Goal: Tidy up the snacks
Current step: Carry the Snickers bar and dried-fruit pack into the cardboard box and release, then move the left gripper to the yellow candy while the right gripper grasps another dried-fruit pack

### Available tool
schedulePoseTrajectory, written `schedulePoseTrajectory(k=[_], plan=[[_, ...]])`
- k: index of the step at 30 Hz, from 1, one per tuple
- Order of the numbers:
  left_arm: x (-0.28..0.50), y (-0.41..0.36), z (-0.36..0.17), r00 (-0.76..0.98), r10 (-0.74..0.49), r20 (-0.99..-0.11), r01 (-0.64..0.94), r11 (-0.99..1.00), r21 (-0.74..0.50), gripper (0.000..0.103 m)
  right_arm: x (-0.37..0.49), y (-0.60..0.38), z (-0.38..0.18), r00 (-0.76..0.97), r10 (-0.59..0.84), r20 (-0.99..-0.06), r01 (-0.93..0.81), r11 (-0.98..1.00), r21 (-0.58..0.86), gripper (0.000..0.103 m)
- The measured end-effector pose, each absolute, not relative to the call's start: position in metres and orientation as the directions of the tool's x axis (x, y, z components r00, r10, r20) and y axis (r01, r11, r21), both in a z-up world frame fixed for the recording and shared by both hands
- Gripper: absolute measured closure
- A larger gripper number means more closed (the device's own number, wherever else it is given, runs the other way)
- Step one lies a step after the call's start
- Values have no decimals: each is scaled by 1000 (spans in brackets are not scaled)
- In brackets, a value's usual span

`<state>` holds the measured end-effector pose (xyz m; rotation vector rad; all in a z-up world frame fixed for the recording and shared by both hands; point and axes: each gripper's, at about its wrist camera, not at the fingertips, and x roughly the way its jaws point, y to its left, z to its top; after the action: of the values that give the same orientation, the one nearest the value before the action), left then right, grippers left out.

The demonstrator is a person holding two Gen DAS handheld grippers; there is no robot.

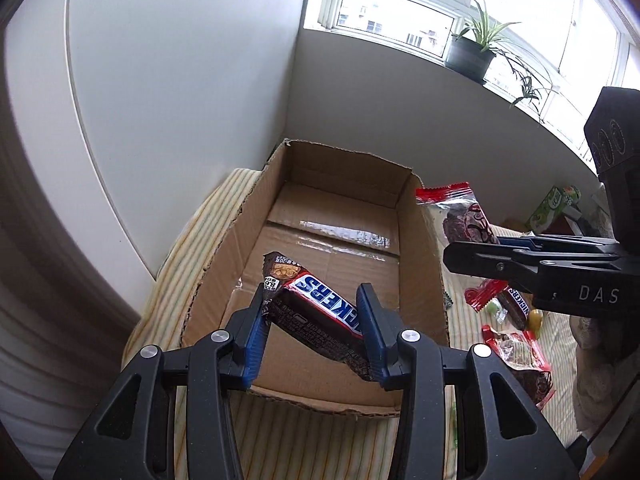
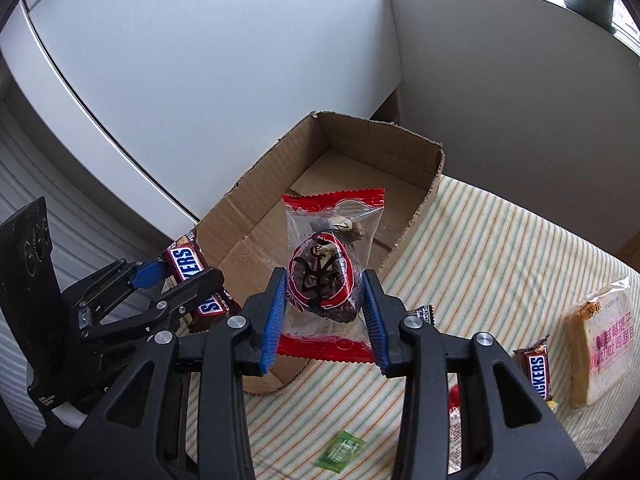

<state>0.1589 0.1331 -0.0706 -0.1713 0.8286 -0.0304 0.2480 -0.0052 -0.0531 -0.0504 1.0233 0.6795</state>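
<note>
My left gripper [image 1: 316,320] is pinched onto a glossy Snickers bar [image 1: 316,316], held over the cardboard box [image 1: 224,256]. My right gripper [image 2: 326,308] squeezes a crinkly clear-and-red snack packet [image 2: 332,256] above the box's near edge. The box looks bare inside, sitting on a striped cloth [image 2: 500,248].

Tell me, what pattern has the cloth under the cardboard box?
Thin green and yellow stripes on cream cloth, clearest in the right wrist view.

Both wrist cameras look steeply down along my fingers, close over the cardboard box [image 1: 416,240], shared mid-frame. Left view catches my right gripper [image 1: 472,258] at right edge; right view, my left gripper [image 2: 176,276] lower left.
</note>
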Motion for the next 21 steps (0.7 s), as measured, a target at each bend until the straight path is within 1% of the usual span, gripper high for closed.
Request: schedulePoseTrajectory(k=[4, 6, 7, 8, 9, 11, 21], plan=[[163, 139, -74, 668, -101, -738, -49, 983, -179, 62, 255, 2, -60, 329, 490, -807, -547, 796, 260, 63], [164, 141, -74, 664, -107, -740, -48, 982, -185, 60, 257, 3, -61, 329, 493, -805, -547, 795, 262, 55], [164, 141, -75, 663, -108, -741, -48, 981, -186, 59, 257, 3, -60, 339, 493, -801, -542, 798, 262, 46], [164, 141, -74, 662, -106, -742, -51, 981, -186, 54, 258, 2, -59, 346, 495, -797, -540, 800, 263, 37], [164, 143, -74, 664, -107, -740, -51, 981, -188, 52, 258, 0, -57, 348, 500, -793, -538, 799, 267, 34], [164, 144, -73, 667, -104, -737, -58, 980, -190, 46, 258, -4, -53, 353, 502, -790, -533, 802, 272, 32], [149, 141, -62, 685, -112, -720, -63, 975, -211, 46, 236, -31, -31, 379, 504, -776, -540, 802, 257, 33]])
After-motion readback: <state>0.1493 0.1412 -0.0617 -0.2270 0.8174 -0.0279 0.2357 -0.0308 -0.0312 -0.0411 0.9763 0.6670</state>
